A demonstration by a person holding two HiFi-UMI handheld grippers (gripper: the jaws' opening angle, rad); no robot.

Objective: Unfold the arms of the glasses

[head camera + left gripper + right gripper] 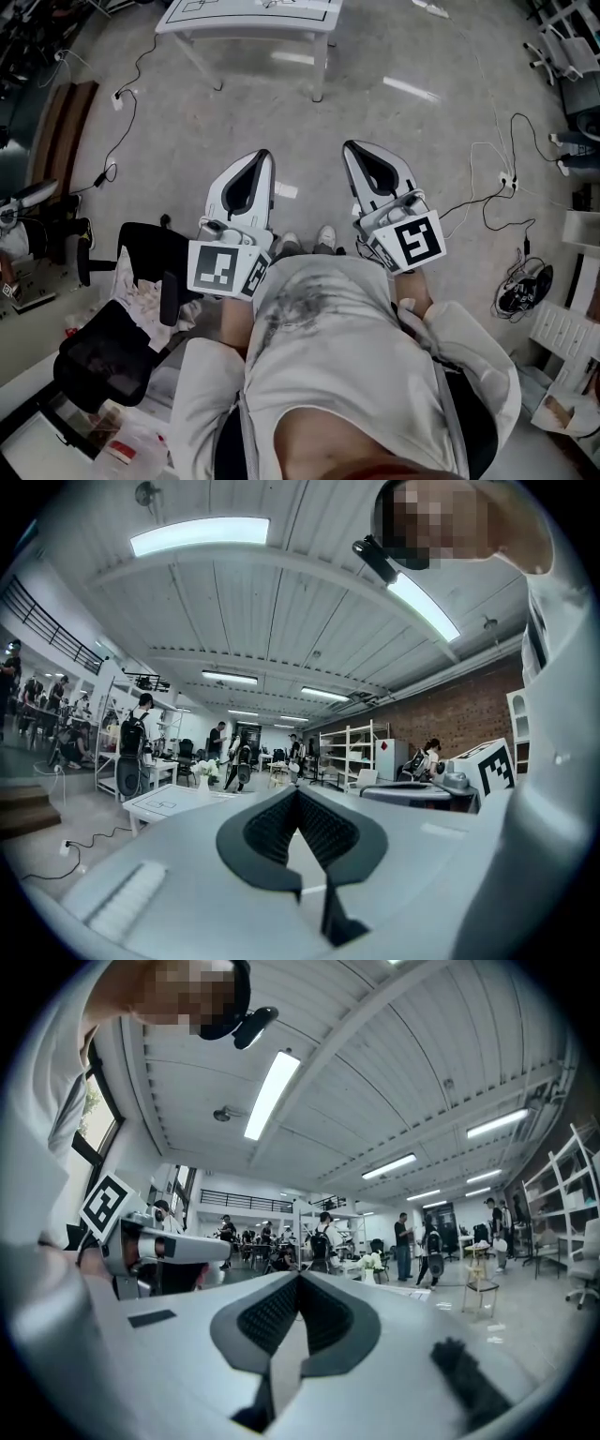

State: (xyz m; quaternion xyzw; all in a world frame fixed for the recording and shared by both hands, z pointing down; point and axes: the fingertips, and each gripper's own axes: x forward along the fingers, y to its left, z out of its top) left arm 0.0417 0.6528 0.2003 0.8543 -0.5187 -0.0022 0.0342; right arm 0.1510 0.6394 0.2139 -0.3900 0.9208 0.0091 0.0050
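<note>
No glasses show in any view. In the head view my left gripper (263,155) and right gripper (349,146) are held side by side at waist height over the bare floor, pointing level toward a white table (246,23) ahead. The black pads of the left gripper (298,791) meet at their tips with nothing between them. My right gripper (300,1277) looks the same, pads together and empty. The white table (173,803) with a small vase of flowers (203,772) stands some way beyond the left jaws.
A black office chair (112,347) and a cluttered desk stand at my left. Cables (487,187) trail over the floor at the right, near white racks. Several people (408,1241) stand far off, with shelves (347,752) and a stool (480,1288).
</note>
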